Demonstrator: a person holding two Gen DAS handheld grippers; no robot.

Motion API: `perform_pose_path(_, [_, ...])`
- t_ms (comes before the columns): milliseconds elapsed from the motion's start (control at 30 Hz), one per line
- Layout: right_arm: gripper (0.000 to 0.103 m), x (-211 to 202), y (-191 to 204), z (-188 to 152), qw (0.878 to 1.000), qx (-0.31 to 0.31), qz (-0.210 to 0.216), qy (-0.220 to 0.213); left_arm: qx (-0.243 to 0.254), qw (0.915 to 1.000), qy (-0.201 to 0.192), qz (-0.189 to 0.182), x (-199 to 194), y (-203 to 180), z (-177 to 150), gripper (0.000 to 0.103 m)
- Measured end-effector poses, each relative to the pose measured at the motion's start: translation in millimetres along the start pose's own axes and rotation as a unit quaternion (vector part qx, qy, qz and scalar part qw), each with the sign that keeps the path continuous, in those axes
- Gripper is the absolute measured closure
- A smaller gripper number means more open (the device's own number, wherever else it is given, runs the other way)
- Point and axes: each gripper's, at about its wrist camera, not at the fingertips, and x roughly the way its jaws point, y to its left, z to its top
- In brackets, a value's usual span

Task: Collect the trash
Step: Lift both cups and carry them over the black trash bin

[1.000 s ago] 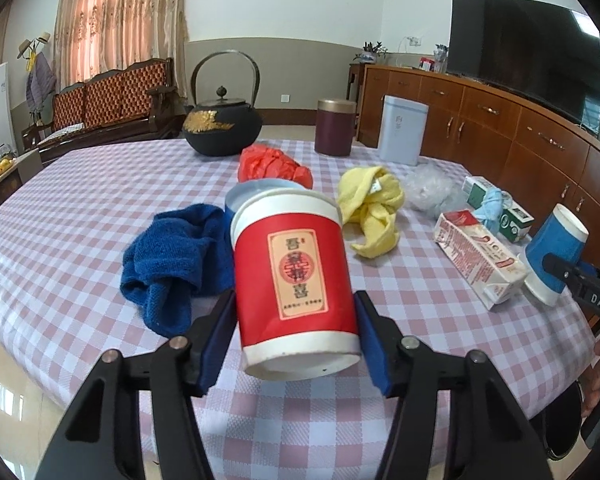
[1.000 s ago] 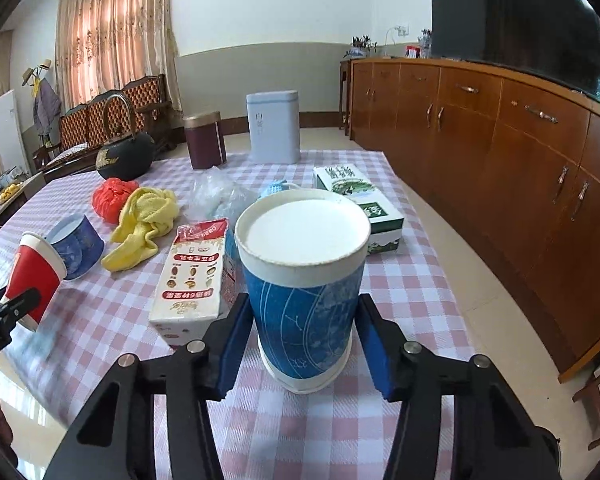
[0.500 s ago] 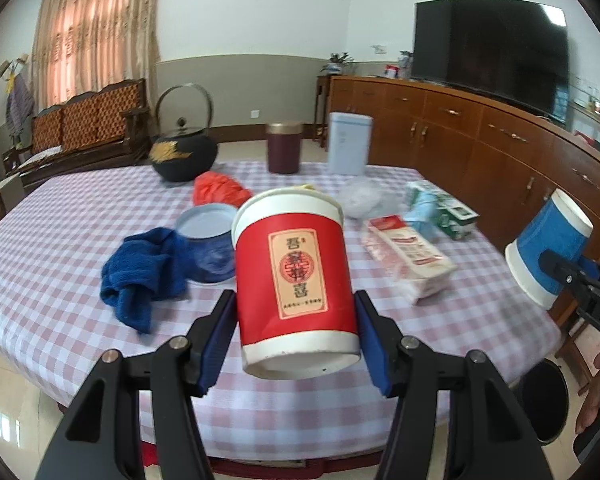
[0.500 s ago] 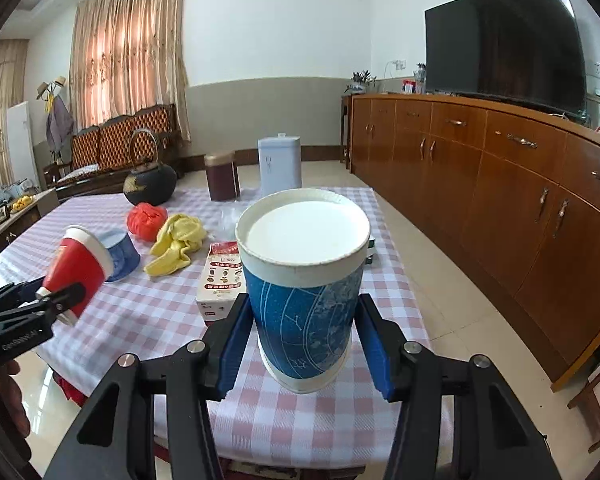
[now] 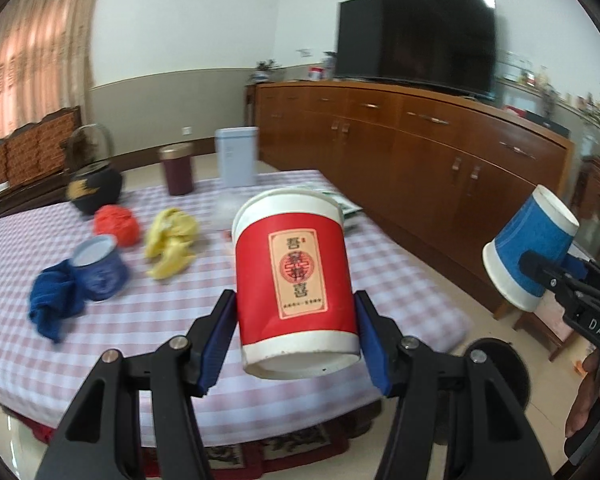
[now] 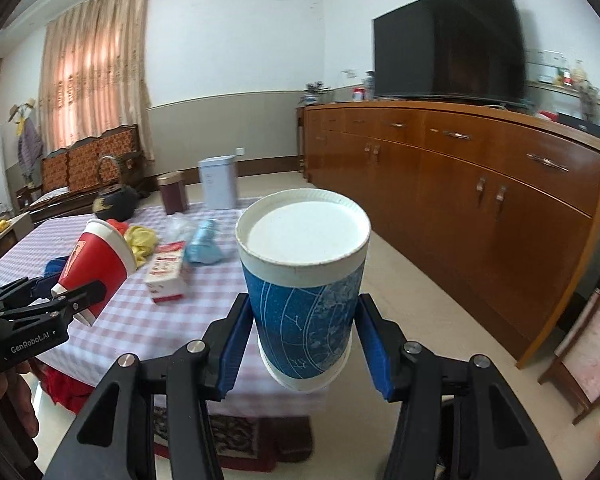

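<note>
Carrying two items off the checked-cloth surface [image 5: 148, 320]: your left gripper [image 5: 296, 340] has its jaws clenched on the red paper cup with a gold label [image 5: 296, 280], held upright and clear of the cloth near its front edge; your right gripper [image 6: 306, 344] has its jaws clenched on the blue paper cup with a white rim [image 6: 304, 292], held out past the cloth's right edge above the floor. Step, by my reading: transport to a bin. A dark round object [image 5: 496, 372] low beside the surface may be that bin; you would need to confirm it, then lower and release. Remaining on the cloth: milk carton [image 6: 165, 276], yellow rag [image 5: 172, 240], red crumpled bag [image 5: 116, 224]. Open floor lies between surface and wooden sideboard [image 6: 480, 208].
</note>
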Motion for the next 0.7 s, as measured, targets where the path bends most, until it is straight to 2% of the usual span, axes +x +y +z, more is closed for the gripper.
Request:
perform_pose_path(333, [0.048, -41.7, -75.6, -21.1, 0.997, 0.029, -0.067, 0.008, 0.048, 0.9963, 0.001, -0.071, -0.3, -82.5, 2.4, 0.044])
perform_pose_path(700, [0.048, -77.9, -146.3, -54.0, 0.991, 0.052, -0.12, 0.028, 0.097, 0.9849, 0.019, -0.142, 7.5, -157.7, -6.9, 0.044])
